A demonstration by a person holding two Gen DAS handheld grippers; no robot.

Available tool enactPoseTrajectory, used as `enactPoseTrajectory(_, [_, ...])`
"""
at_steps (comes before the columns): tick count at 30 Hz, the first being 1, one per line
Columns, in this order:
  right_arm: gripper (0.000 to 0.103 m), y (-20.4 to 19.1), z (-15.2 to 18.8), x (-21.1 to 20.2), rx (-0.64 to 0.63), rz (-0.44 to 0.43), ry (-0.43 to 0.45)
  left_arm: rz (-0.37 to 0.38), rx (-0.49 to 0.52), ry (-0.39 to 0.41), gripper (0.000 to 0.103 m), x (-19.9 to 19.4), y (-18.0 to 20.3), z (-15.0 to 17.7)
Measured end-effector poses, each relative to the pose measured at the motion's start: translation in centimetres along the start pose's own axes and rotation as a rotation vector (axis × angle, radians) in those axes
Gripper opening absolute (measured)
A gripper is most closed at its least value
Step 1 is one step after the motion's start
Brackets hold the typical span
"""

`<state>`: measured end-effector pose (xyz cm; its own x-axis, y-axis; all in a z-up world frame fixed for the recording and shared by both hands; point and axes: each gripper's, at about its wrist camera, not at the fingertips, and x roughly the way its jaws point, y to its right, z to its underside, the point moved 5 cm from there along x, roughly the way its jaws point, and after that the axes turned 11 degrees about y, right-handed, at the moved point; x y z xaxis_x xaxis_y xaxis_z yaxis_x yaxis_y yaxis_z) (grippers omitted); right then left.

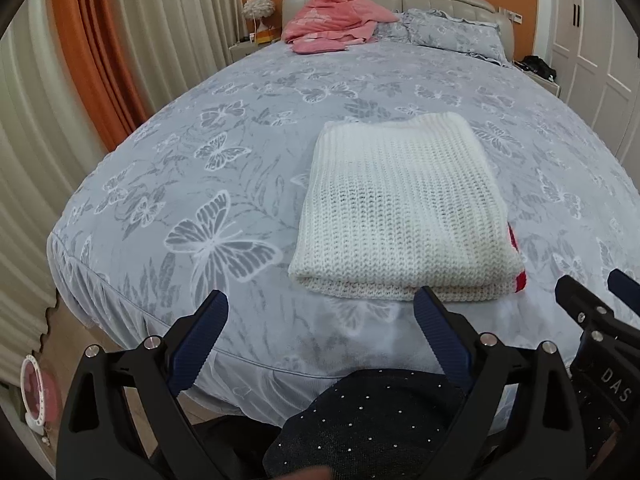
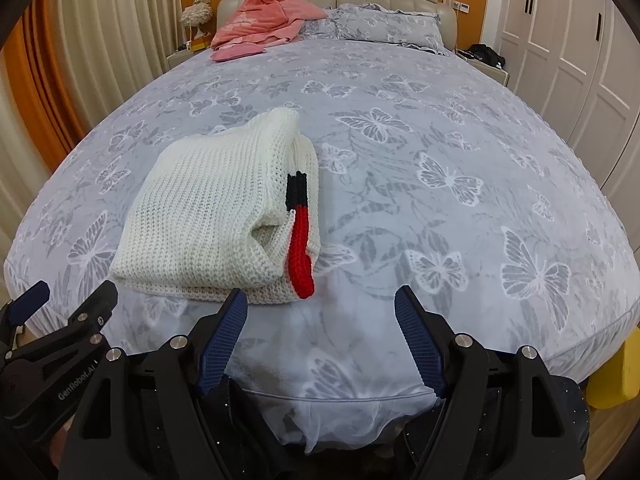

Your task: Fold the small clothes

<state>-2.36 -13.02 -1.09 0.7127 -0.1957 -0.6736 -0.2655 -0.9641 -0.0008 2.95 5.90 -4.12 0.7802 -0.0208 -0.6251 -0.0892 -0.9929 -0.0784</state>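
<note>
Though folded, sweater [image 1: 404,208] beyond left tool [image 1: 320,316]

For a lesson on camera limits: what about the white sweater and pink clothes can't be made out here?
- White sweater: inner layers hidden by its own folds; red-black trim mostly hidden in left wrist view.
- Pink clothes: too far and small to identify, both views.

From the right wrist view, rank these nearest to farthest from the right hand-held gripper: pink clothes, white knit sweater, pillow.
From the right hand-held gripper:
1. White knit sweater, folded, just ahead and to the left.
2. Pink clothes, far end of the bed, left, against the headboard.
2. Pillow, far end, right of the pink clothes; too close to call between these two.
</note>
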Motion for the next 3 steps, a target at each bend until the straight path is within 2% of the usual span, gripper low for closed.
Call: enactPoseTrajectory(3, [0.074,-0.03,0.09,-0.04,-0.001,0.000,0.000,-0.001,-0.006,0.001,0.091,-0.04,-0.15,0.03])
